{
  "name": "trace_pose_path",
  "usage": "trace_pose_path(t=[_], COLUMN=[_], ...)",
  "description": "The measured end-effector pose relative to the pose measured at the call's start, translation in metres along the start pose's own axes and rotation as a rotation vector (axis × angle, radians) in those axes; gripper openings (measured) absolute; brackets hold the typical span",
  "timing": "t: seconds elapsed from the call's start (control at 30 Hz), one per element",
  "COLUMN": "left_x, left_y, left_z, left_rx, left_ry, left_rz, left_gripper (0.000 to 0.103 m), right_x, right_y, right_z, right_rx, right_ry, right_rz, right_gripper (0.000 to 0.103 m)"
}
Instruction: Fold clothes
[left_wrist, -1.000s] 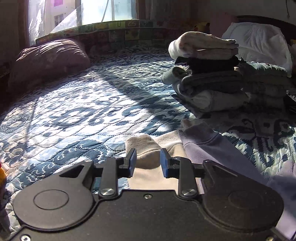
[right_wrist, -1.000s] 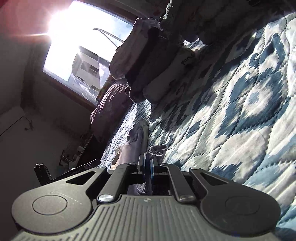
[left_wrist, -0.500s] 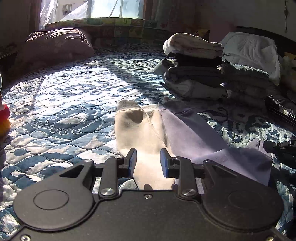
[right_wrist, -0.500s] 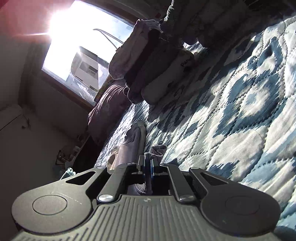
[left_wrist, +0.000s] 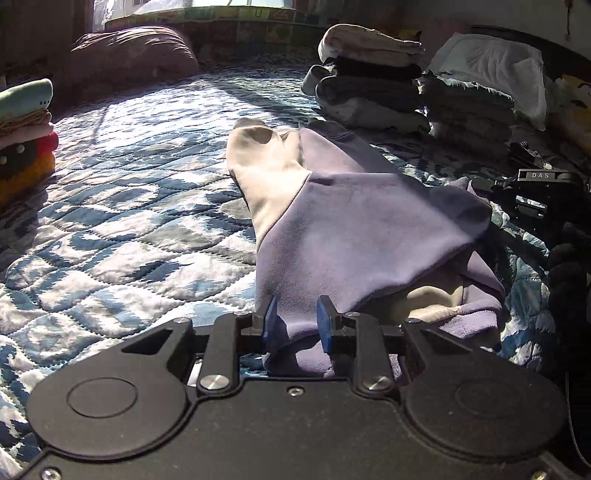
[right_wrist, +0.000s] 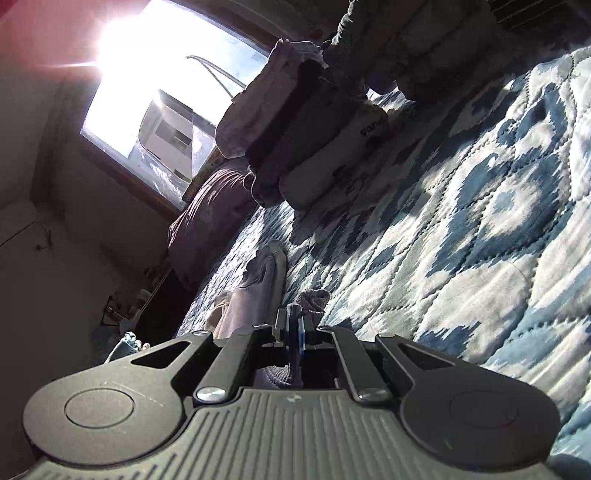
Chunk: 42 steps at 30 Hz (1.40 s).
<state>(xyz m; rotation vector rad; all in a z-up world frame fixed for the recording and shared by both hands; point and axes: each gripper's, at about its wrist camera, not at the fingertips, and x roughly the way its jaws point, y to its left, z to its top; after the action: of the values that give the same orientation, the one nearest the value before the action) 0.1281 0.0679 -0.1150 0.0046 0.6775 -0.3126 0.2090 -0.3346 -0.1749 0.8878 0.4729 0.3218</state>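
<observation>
Lavender-and-cream garment stretches lengthwise from lower centre to upper-middle frame on quilt | left gripper parted, near hem between its blue pads | right gripper clenched on ribbed cuff, nearer that edge.

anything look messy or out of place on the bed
Only the lavender garment in progress: it lies rumpled, its beige lining showing and the near corner bunched. The folded stack behind and the colourful pile at left sit neat on the quilt.
</observation>
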Motion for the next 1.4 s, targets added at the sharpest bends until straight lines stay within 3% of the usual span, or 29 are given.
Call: trace_pose_path(t=[0.1,0.2,0.3,0.4,0.53,0.63,0.8,0.93,1.07,1.2,1.4], left_x=[-0.025,-0.031,-0.029,-0.017,-0.011,-0.014,-0.002,0.004,0.007,-0.001,-0.031], left_y=[0.002,0.011,0.000,-0.006,-0.005,-0.006,-0.014,-0.029,-0.046,-0.043,-0.007], left_z=[-0.006,-0.013,-0.020,-0.026,-0.031,-0.028,-0.029,-0.034,-0.043,-0.040,-0.010], left_rx=[-0.040,-0.063,0.058,0.128,0.126,0.123,0.135,0.235,0.386,0.440,0.205], left_ry=[-0.096,-0.100,-0.084,-0.050,-0.045,-0.064,-0.023,-0.002,0.003,0.026,-0.076], left_rz=[0.021,0.019,0.069,0.104,0.127,0.125,0.145,0.186,0.239,0.187,0.069], left_gripper=[0.023,0.024,0.043,0.043,0.035,0.036,0.028,0.014,0.010,0.007,0.008], right_x=[-0.004,-0.010,-0.008,-0.003,0.005,0.011,0.010,0.011,0.012,0.020,0.025], right_y=[0.004,0.007,0.010,0.009,0.010,0.012,0.013,0.006,-0.003,-0.002,0.000], right_z=[0.006,0.015,0.021,0.024,0.023,0.022,0.030,0.033,0.035,0.029,0.026], right_rx=[0.007,0.026,0.021,0.035,0.035,0.024,0.012,0.048,0.087,0.067,0.056], right_ry=[-0.013,-0.040,-0.049,-0.051,-0.031,-0.013,-0.049,-0.052,-0.053,-0.008,0.009], right_rz=[0.021,0.058,0.069,0.074,0.071,0.068,0.080,0.065,0.048,0.000,0.001], right_gripper=[0.006,0.006,0.006,0.006,0.006,0.006,0.006,0.006,0.006,0.006,0.006])
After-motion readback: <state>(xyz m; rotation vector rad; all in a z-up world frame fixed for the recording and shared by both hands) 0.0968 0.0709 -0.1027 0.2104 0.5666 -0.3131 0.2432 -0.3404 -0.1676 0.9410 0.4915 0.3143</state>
